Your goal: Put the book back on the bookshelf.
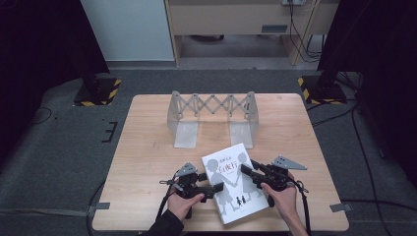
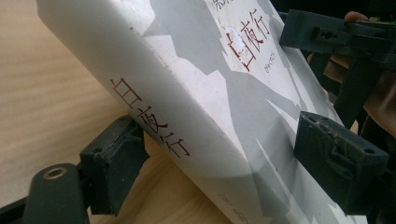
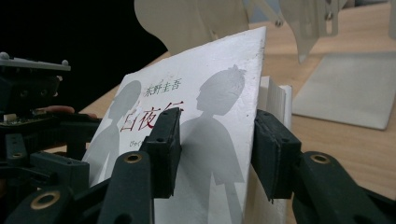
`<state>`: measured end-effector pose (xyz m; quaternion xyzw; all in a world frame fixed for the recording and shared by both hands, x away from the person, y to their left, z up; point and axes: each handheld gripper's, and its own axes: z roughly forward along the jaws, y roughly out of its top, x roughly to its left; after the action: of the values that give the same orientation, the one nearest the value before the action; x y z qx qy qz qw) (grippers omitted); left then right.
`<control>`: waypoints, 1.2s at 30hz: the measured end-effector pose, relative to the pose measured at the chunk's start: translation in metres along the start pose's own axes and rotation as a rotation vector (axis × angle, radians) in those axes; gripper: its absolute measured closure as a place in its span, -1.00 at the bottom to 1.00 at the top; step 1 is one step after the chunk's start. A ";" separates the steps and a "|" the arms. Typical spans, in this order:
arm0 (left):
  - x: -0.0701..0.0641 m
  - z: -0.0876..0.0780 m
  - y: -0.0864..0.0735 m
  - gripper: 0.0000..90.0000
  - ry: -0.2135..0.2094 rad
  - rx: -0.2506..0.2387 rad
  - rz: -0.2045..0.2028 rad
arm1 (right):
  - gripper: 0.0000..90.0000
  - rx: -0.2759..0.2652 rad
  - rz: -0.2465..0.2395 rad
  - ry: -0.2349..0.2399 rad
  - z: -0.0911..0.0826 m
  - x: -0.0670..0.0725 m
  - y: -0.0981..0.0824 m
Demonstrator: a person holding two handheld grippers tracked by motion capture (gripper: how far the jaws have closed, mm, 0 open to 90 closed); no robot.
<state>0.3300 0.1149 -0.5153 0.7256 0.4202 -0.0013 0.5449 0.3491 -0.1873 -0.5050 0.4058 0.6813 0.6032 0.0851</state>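
Observation:
A white book [image 1: 235, 194] with grey silhouettes and red title letters lies near the table's front edge, between my two grippers. My left gripper [image 1: 217, 187] comes in from the left at its spine. In the left gripper view the spine side of the book [image 2: 187, 93] is tipped up off the wood, and the left gripper [image 2: 224, 161] has one pad under it and one on the cover. My right gripper [image 1: 247, 171] reaches in from the right. In its own view the right gripper [image 3: 219, 151] clamps the book [image 3: 210, 112], one pad on the cover and one at the page block.
A grey metal expanding book rack [image 1: 211, 115] stands at the middle back of the wooden table [image 1: 147, 147], with its flat foot plate [image 3: 345, 88] just beyond the book. Bare wood lies left and right of the book. Dark stands and cables sit on the floor around the table.

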 end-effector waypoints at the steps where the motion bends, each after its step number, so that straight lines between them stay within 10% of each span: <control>1: 0.000 0.000 0.001 -0.59 -0.017 -0.016 -0.002 | 0.26 -0.012 -0.005 0.004 -0.001 0.001 0.001; 17: -0.009 0.009 0.006 -0.46 -0.109 -0.071 0.041 | 0.23 -0.046 -0.030 0.076 0.000 0.008 0.004; 36: -0.005 0.008 0.005 -0.25 -0.116 -0.104 -0.039 | 0.17 0.009 0.057 0.075 0.004 0.001 -0.001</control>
<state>0.3333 0.1049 -0.5128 0.6868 0.4013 -0.0323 0.6052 0.3505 -0.1840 -0.5064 0.4026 0.6750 0.6169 0.0407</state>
